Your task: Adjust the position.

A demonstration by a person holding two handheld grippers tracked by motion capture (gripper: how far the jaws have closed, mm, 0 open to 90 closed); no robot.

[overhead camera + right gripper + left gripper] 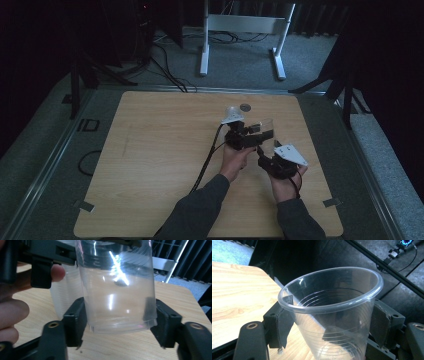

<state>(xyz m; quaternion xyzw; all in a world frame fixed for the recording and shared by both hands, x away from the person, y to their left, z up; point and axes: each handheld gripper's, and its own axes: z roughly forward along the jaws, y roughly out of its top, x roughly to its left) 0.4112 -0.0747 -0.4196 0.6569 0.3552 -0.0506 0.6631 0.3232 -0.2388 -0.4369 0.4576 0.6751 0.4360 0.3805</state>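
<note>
gripping clear cup (332, 315) sidewalls, left claw (329, 322), right claw (120, 322) pinching its base

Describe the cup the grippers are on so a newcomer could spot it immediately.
Find the wooden table, then the two hands meeting right of its centre. Between the left gripper and right gripper sits a clear plastic cup. It is see-through, ribbed, with a rolled rim, unlike the black jaws beside it.

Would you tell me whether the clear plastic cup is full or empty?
Empty: the left gripper view looks into the clear plastic cup and shows bare ribbed walls.
</note>
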